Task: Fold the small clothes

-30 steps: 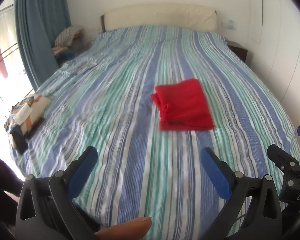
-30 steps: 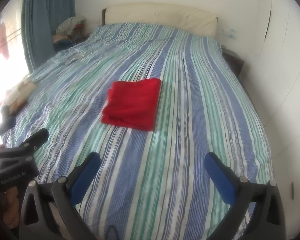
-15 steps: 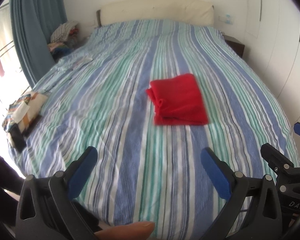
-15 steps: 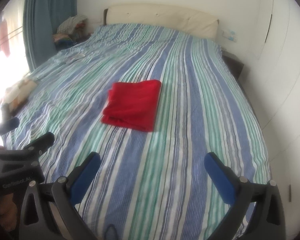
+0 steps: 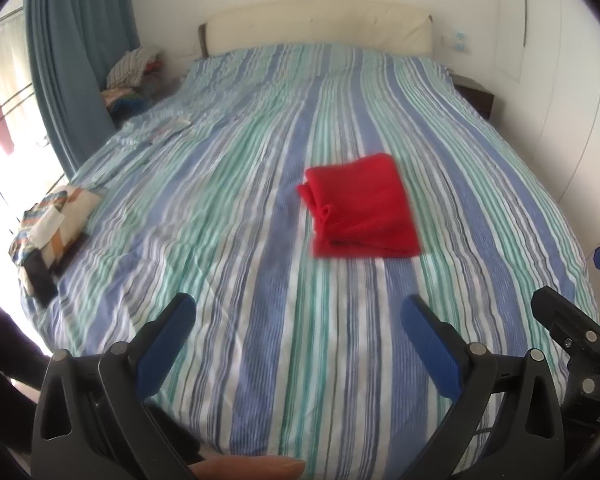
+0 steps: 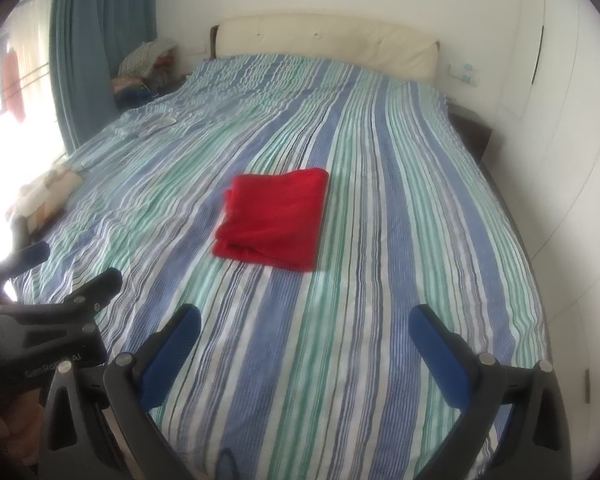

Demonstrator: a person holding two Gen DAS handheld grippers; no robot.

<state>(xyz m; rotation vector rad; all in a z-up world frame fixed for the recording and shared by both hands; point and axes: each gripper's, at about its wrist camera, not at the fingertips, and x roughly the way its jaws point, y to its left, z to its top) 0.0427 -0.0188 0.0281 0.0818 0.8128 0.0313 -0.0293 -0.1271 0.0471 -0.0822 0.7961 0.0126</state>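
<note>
A red garment [image 5: 362,208] lies folded into a neat rectangle in the middle of the striped bed [image 5: 228,184]. It also shows in the right wrist view [image 6: 274,220]. My left gripper [image 5: 298,314] is open and empty, held above the near end of the bed, well short of the garment. My right gripper [image 6: 304,322] is open and empty too, at a similar distance. Each gripper's body shows at the edge of the other's view.
A folded patterned cloth pile [image 5: 50,228] sits on the bed's left edge. Small pale items [image 5: 166,128] lie at the far left. A heap of clothes [image 5: 134,70] sits beside the blue curtain [image 5: 76,52]. A nightstand [image 5: 474,94] and white wardrobe [image 5: 560,80] are on the right.
Both grippers have drawn back slightly and shifted, so the red garment sits a little differently in view. The garment itself has not moved. Both grippers stay open.
</note>
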